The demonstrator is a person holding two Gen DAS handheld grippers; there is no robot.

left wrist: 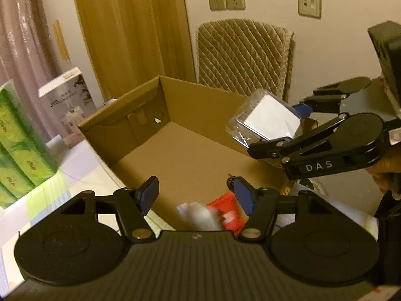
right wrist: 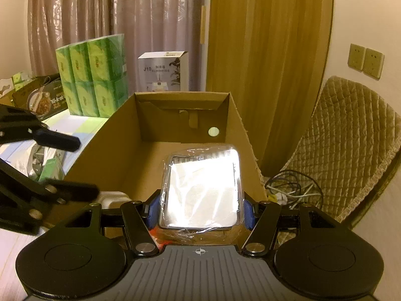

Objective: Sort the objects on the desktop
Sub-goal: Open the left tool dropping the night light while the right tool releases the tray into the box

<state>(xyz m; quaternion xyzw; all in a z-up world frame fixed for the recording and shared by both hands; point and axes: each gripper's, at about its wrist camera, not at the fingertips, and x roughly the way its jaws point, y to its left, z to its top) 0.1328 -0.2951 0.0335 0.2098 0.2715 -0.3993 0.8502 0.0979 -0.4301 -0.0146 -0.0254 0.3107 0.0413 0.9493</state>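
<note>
An open cardboard box [left wrist: 130,125] [right wrist: 120,135] stands on the desk. My right gripper [right wrist: 200,208] [left wrist: 293,125] is shut on a clear plastic-wrapped white packet [right wrist: 200,190] [left wrist: 265,119] and holds it above the box's right side. My left gripper [left wrist: 195,193] is open and empty over the near end of the box; it also shows at the left of the right wrist view [right wrist: 82,165]. A red packet [left wrist: 225,213] and a blurred white item [left wrist: 200,215] lie on the box floor below the left gripper.
Green tissue packs [right wrist: 92,77] [left wrist: 17,145] and a white humidifier carton [right wrist: 163,71] [left wrist: 67,100] stand on the desk left of the box. A food carton [right wrist: 42,100] lies further left. A quilted chair [left wrist: 240,55] [right wrist: 351,145] and cables [right wrist: 290,188] are beyond the right wall.
</note>
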